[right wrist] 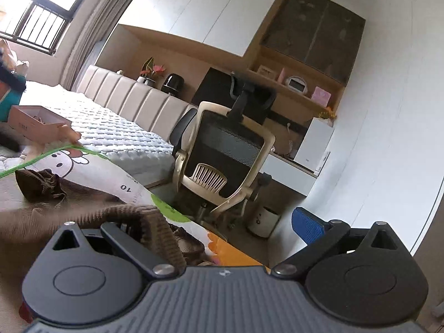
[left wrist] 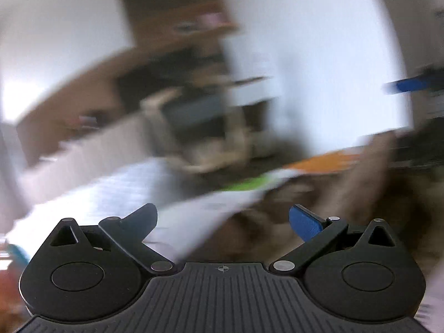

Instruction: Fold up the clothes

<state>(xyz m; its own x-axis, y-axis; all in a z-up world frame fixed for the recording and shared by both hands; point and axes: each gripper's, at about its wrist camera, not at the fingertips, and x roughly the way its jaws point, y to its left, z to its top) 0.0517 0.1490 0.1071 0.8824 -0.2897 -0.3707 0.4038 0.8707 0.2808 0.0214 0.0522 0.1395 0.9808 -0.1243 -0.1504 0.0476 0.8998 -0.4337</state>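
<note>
The left wrist view is smeared by motion. In it my left gripper point(left wrist: 222, 222) stands open with nothing between its fingers, above a blurred brown garment point(left wrist: 319, 194) on a cartoon-print mat point(left wrist: 222, 202). In the right wrist view my right gripper point(right wrist: 224, 222) is open wide. The brown knitted garment point(right wrist: 41, 222) spreads to the left, and its ribbed hem point(right wrist: 155, 222) drapes over and hides the left finger. The blue pad of the right finger point(right wrist: 308, 227) is bare. A darker brown piece with a drawstring point(right wrist: 38, 184) lies on the mat point(right wrist: 83, 163).
A beige and black office chair point(right wrist: 222, 152) stands close beyond the mat's edge. Left of it is a quilted mattress point(right wrist: 111, 133) with a pink box point(right wrist: 36, 122). A desk with shelves point(right wrist: 291, 97) and a small white bin point(right wrist: 263, 217) are behind. A blurred blue pad point(left wrist: 410, 84) shows at the right.
</note>
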